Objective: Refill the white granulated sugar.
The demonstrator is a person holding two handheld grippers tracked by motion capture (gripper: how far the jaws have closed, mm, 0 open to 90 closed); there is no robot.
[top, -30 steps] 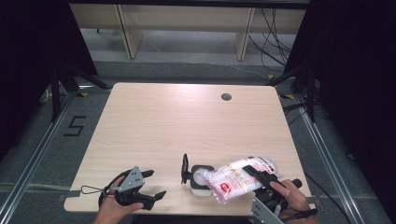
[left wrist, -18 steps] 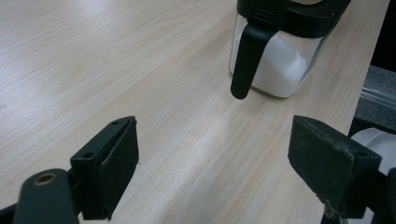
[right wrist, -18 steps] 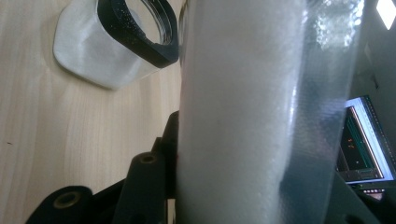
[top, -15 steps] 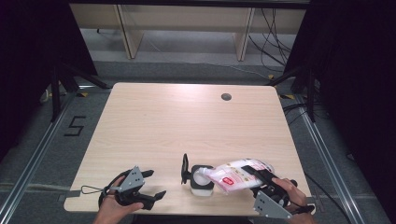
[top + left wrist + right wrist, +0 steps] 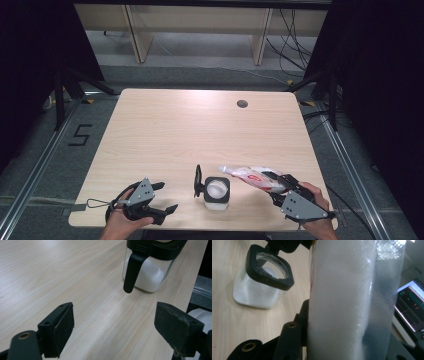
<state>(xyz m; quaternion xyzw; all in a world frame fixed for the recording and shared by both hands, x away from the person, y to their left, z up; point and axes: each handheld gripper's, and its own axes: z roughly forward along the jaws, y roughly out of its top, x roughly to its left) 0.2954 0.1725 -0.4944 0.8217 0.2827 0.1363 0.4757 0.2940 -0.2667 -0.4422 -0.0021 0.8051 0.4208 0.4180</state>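
Gripping a clear plastic bag of white granules (image 5: 252, 178), the right claw (image 5: 276, 186) is pinching it at the near right edge of the desk (image 5: 190, 125), its jaws squeezed against the pouch; in the right gripper view the bag (image 5: 347, 300) is standing tall between the jaws, pressed against the one in sight. The bag is lying almost level in the high view, its clear neck pointing left toward the jar and hanging just short of it, not yet over the mouth.

Resting at the near left edge, the left claw (image 5: 159, 201) is standing open with nothing between its jaws, which are aiming across bare wood at the jar (image 5: 147, 267) in the left gripper view.

Sitting between the two claws, near the front edge, a square glass jar (image 5: 217, 193) with a black collar is already holding some white grains, and its black flip lid (image 5: 198, 180) is standing open on the left side.

Judging by this layout, the step in hand is bringing the bag to the jar for refilling. The next move is likely calling for carrying the neck over the open mouth and tipping it gently, so grains are falling inside rather than on the wood; the free claw may be needed to steady the jar.

Counting things: one bag, one jar with one lid, two claws, one desk, and one dark round port (image 5: 242, 104) near the far edge.
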